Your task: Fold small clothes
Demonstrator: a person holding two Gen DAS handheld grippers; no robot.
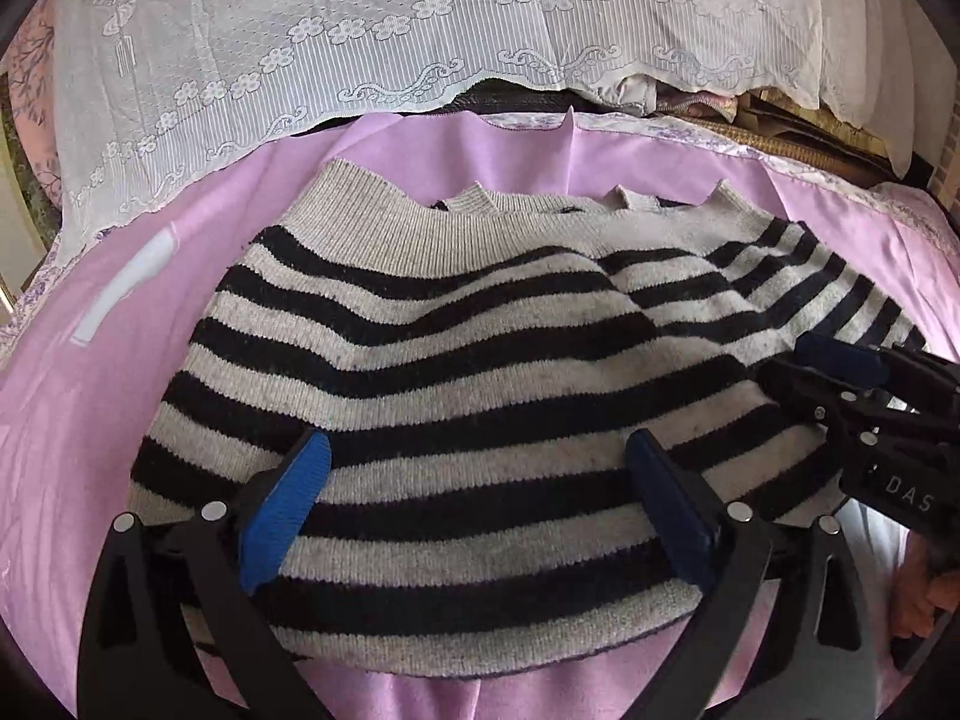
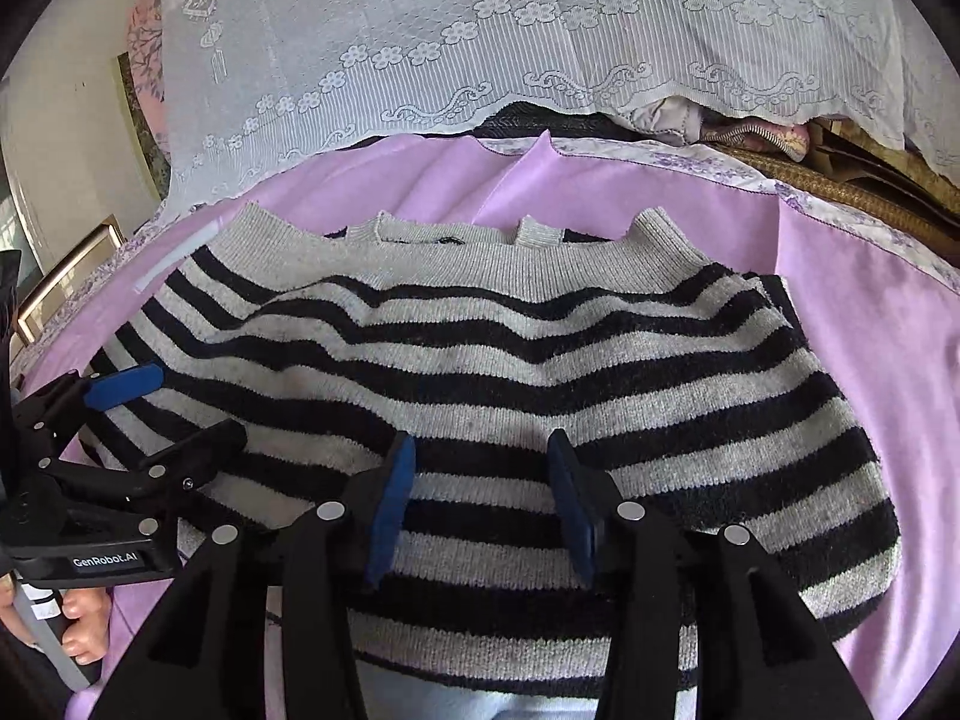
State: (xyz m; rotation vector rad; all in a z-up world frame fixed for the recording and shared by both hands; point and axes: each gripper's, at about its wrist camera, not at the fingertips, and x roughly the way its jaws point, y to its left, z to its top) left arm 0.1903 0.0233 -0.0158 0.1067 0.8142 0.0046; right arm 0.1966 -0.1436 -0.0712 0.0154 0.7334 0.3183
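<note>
Left tongs [image 1: 480,510] spread wide, right tongs [image 2: 480,504] part-open, both gripping nothing, poised over my striped sweater [image 1: 456,372], which lies folded on the lilac sheet [image 1: 90,420]. Mid-fold, I reckon; next I need a hem pinch for another fold.

Lighting: bright, even daylight; soft shadows. Focus: sharp centrally. Distortion: strong fisheye bending, dark vignette at corners.

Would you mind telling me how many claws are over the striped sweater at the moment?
2: the left claw is open over the black-and-grey striped knit sweater nearer its left side, and the right claw is open over its middle; none seems hidden.
</note>
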